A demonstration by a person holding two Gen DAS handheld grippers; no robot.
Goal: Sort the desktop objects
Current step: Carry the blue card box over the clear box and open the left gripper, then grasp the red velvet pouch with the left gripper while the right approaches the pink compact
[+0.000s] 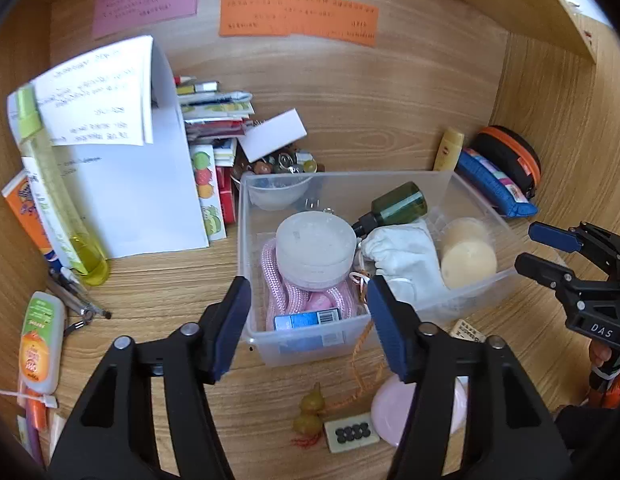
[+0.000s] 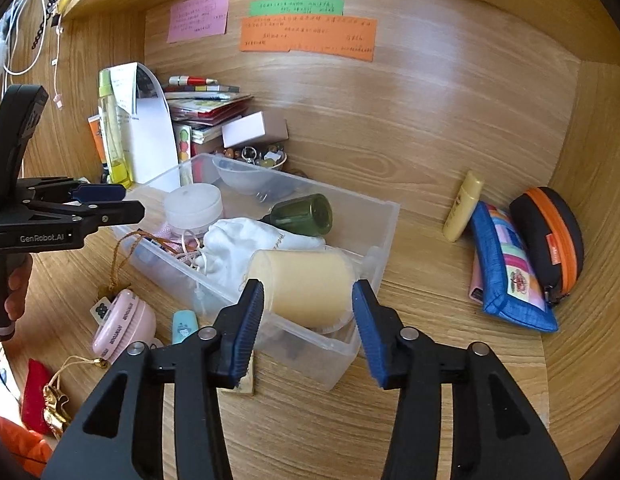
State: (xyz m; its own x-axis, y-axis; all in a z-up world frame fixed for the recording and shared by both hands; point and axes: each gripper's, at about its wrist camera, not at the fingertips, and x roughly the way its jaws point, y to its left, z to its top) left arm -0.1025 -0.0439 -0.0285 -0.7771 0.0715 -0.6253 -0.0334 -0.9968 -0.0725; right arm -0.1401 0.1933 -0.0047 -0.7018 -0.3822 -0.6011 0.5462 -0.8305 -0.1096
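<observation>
**Both claws spread over the clear bin, nothing gripped**

I have the left gripper (image 1: 308, 320) above the near-left corner of the clear plastic bin (image 1: 486, 280), fingers wide apart and empty. Between its blue pads I see a pink cord (image 1: 294, 296) coiled under a white round jar (image 1: 316, 250), and a small blue box (image 1: 308, 318) standing against the bin's near wall. None of these touches the pads.

The right gripper (image 2: 308, 320) hangs at the bin's (image 2: 374, 216) other near corner, jaws also apart, holding nothing. Straight ahead between its fingers lies a cream cylinder in a clear cup (image 2: 310, 284), on its side inside the bin, close to the pads; I cannot tell whether it touches them. Behind it sit a white cloth pouch (image 2: 246, 244) and a dark green bottle (image 2: 306, 214), tipped over.

On the desk outside the bin, near side: a pink round case (image 2: 124, 326), a mahjong-like tile (image 1: 352, 432), a yellow gourd charm (image 1: 310, 412) on an orange string, and a small teal item (image 2: 185, 326) just beside the bin wall. From the left wrist these lie below and behind the fingertips, apart from them.

To the right of the bin, well apart from either claw: a yellow tube (image 2: 462, 206), a blue patchwork pouch (image 2: 506, 264) and a black case with an orange zip (image 2: 550, 236), all against the back corner.

To the left: a tall yellow-green spray bottle (image 1: 54, 188) standing beside white papers (image 1: 130, 184).
</observation>
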